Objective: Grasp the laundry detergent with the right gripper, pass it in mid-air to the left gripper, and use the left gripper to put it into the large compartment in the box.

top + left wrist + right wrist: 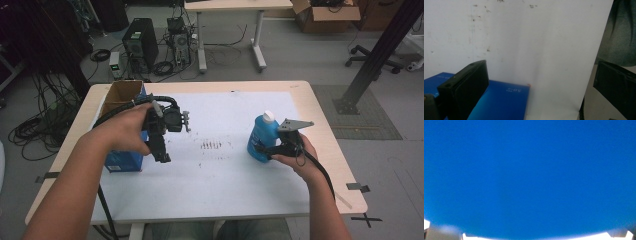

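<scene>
Blue bottle (530, 177) blurred, edge-cropped

R gripper (267, 150) clamps blue bottle (261, 137) upright on white mat (225, 175); L gripper (162, 152) hovers beside blue box (122, 160)

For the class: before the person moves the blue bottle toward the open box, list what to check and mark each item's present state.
1. Right gripper against the blue bottle: ok.
2. Fingers firmly shut on it: cannot tell.
3. Bottle's white cap on: ok.
4. Bottle upright: ok.
5. Left gripper open and holding nothing: ok.
6. Cardboard box open on top: ok; room inside: cannot tell.
</scene>
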Available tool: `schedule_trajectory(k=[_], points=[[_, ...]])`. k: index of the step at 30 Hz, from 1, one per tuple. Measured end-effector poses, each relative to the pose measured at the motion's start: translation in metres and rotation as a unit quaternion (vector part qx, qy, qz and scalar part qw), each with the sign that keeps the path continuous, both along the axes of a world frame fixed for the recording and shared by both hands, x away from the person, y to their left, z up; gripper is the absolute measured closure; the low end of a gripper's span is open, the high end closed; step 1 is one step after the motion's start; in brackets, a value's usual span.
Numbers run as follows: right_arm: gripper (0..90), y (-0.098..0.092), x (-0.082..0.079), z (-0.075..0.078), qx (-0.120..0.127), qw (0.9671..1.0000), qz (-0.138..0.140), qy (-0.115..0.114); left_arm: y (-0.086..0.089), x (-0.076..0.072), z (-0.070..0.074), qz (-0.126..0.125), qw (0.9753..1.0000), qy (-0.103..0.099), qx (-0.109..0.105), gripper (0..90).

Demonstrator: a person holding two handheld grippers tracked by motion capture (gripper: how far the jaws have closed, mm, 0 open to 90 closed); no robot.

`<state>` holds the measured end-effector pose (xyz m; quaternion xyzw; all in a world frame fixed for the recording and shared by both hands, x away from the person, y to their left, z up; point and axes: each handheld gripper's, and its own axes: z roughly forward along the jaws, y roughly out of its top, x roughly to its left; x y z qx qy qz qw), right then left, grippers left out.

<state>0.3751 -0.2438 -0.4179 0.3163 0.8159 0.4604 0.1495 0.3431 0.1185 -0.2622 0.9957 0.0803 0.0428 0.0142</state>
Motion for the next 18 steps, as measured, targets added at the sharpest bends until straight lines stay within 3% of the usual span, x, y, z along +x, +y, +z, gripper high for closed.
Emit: schedule_trajectory(k=[18], points=[[25.4,0.0008,-0.0014,0.0003,0.004,1.0,0.0,-0.003,0.0009,0.0007,-0.0021,0.002,1.0,0.0,0.004,0.4]])
